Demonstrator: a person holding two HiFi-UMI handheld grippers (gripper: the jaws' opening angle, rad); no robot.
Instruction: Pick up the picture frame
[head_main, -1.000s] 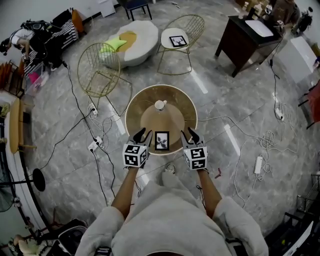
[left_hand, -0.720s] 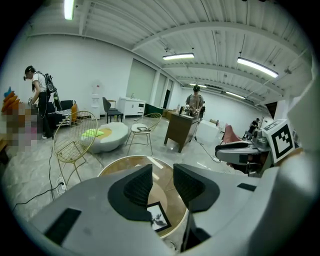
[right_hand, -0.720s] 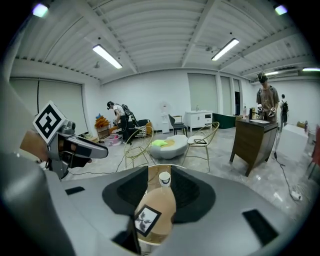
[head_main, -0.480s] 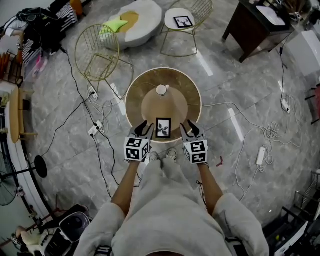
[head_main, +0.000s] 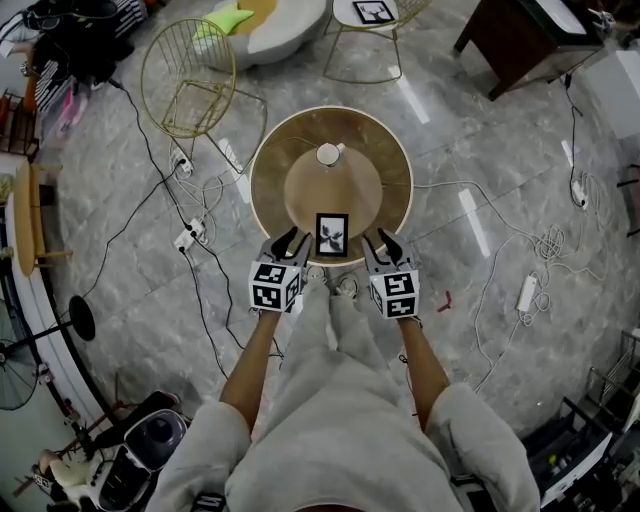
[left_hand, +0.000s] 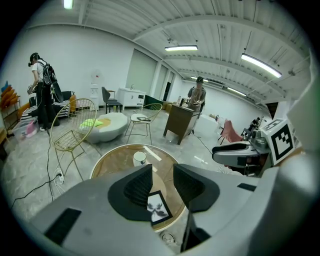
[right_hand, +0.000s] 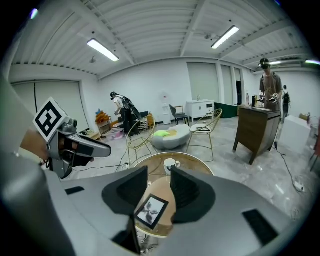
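Note:
A black picture frame (head_main: 331, 235) with a black-and-white plant print lies flat near the front edge of the round glass table (head_main: 385, 150). In the left gripper view the picture frame (left_hand: 158, 208) shows below the jaws, and in the right gripper view the picture frame (right_hand: 150, 212) shows the same way. My left gripper (head_main: 290, 244) hovers open just left of the frame. My right gripper (head_main: 377, 243) hovers open just right of it. Neither touches the frame.
A white cup (head_main: 328, 154) stands at the table's far middle. Gold wire chairs (head_main: 190, 85) stand beyond, one with a second framed picture (head_main: 373, 11) on its seat. Cables and power strips (head_main: 187, 236) lie on the marble floor. A dark cabinet (head_main: 530, 35) is at the far right.
The view has closed in on the table; both grippers now flank the frame at the table's front edge, still open and apart from it.

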